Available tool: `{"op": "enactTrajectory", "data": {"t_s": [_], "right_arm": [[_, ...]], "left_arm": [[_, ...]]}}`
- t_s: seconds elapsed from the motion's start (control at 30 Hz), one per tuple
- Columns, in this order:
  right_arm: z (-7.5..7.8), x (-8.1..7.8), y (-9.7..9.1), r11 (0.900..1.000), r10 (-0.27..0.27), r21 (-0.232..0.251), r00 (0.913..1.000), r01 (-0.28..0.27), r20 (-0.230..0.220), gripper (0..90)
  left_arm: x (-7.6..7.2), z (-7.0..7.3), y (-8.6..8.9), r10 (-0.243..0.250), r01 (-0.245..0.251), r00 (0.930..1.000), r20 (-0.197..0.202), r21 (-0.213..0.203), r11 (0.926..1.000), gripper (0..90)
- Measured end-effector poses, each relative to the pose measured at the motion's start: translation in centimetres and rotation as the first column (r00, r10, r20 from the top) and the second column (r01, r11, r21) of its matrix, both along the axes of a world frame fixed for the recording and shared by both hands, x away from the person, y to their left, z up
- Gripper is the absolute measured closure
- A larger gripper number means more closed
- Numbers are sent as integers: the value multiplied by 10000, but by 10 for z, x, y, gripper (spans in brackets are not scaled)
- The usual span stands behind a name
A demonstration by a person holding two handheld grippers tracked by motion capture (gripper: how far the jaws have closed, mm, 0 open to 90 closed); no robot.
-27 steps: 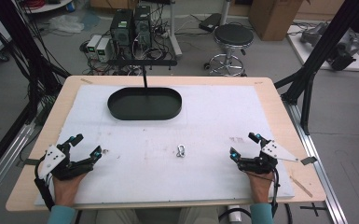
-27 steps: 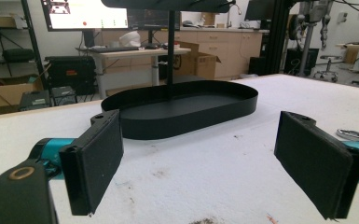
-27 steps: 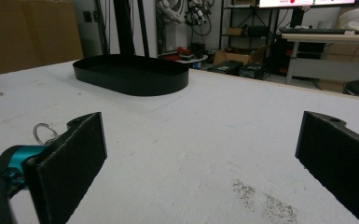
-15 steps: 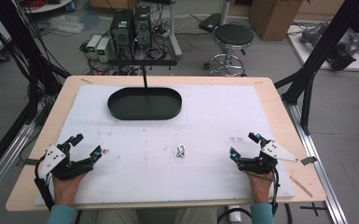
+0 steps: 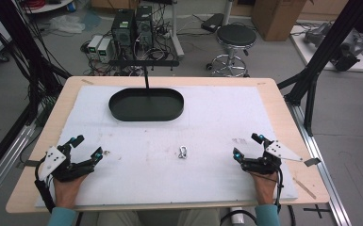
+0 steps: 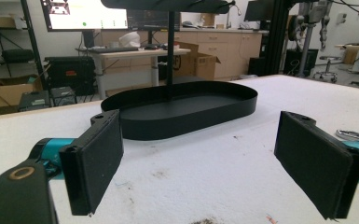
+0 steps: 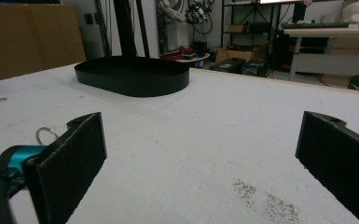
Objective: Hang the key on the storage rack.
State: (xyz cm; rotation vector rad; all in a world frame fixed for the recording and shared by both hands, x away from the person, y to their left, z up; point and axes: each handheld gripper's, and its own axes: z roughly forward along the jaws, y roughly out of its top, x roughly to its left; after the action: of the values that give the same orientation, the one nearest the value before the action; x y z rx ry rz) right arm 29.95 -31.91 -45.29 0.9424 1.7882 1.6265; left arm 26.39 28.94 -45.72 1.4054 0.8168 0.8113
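Observation:
A black oval tray (image 5: pixel 146 104) lies at the back middle of the white mat (image 5: pixel 207 117). A small metal clip with a ring (image 5: pixel 183 151) rests on the mat in front of it, between my two hands. My left gripper (image 5: pixel 88 147) sits low at the front left, open, with nothing between its pads; in the left gripper view (image 6: pixel 200 154) it faces the tray (image 6: pixel 186 109), with the clip (image 6: pixel 354 135) at the right edge. My right gripper (image 5: pixel 247 146) rests at the front right, also open and empty (image 7: pixel 200 135); the ring (image 7: pixel 46 134) shows behind its left jaw.
A black post with a crossbar (image 5: pixel 145 66) stands just behind the tray. A small pale scrap (image 5: pixel 106 152) lies by the left gripper's tip. The wooden table edge (image 5: pixel 283 108) frames the mat; a stool (image 5: pixel 235 37) and computers stand on the floor beyond.

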Motion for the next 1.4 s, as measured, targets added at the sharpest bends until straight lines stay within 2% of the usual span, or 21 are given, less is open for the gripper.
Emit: {"op": "enactTrajectory", "data": {"t_s": [0.23,0.4,0.5,0.57,0.63,0.7,0.73,0.77,0.83,0.87,1.0,1.03,1.07,1.17,1.2,1.23,1.27,1.3,1.33,1.37,1.4], "right_arm": [[20,7,2,9991,414,118,9989,-412,-195,11],[41,18,11,9881,1495,-286,9878,-1509,-446,12],[53,26,22,9731,2127,-772,9753,-2170,-602,12],[62,35,34,9532,2684,-1204,9596,-2772,-844,11],[64,37,37,9488,2790,-1273,9559,-2891,-920,12],[70,46,48,9246,3259,-1684,9385,-3416,-1142,11],[70,46,48,9246,3259,-1684,9385,-3416,-1142,11],[74,52,55,9041,3642,-1852,9211,-3852,-1378,12],[78,57,64,8804,3982,-2102,9034,-4250,-1590,12],[78,57,64,8804,3982,-2102,9034,-4250,-1590,12],[83,66,87,8082,4748,-2734,8518,-5216,-2213,12],[83,67,92,7944,4849,-2867,8434,-5355,-2316,12],[83,67,92,7944,4849,-2867,8434,-5355,-2316,12],[85,73,109,7350,5259,-3370,8084,-5884,-2645,12],[85,73,109,7350,5259,-3370,8084,-5884,-2645,12],[84,76,116,7084,5512,-3353,7835,-6211,-2868,12],[84,77,120,6956,5586,-3390,7736,-6334,-2992,12],[84,77,120,6956,5586,-3390,7736,-6334,-2992,12],[83,80,126,6694,5667,-3588,7594,-6505,-3196,12],[83,81,129,6590,5708,-3628,7521,-6589,-3294,12],[83,81,129,6590,5708,-3628,7521,-6589,-3294,12]], "left_arm": [[0,0,0,9,-9,10000,9,0,10000,160],[0,0,0,9,-9,10000,-39,25,10000,160],[0,0,0,-3,3,10000,-22,25,10000,160],[0,0,0,7,-7,10000,-24,24,10000,160],[0,0,0,3,-3,10000,-26,40,10000,160],[0,0,0,10,-10,10000,-36,25,10000,160],[0,0,0,10,-10,10000,-36,25,10000,160],[0,0,0,0,0,10000,-25,25,10000,160],[0,0,0,6,-5,10000,-23,39,10000,160],[0,0,0,6,-5,10000,-23,39,10000,160],[0,0,0,10,-10,10000,-47,41,10000,161],[0,0,0,10,-10,10000,-47,41,10000,160],[1,0,0,17,-17,10000,-40,15,10000,160],[0,0,0,11,-11,10000,-46,48,10000,161],[0,0,0,11,-11,10000,-46,48,10000,161],[0,0,0,8,-8,10000,-43,53,10000,160],[0,0,0,8,-8,10000,-43,53,10000,161],[0,0,0,9,-8,10000,-46,43,10000,161],[1,0,0,9,-9,10000,-40,18,10000,160],[1,0,0,7,-7,10000,-48,21,10000,160],[1,0,0,7,-7,10000,-48,21,10000,160]]}}
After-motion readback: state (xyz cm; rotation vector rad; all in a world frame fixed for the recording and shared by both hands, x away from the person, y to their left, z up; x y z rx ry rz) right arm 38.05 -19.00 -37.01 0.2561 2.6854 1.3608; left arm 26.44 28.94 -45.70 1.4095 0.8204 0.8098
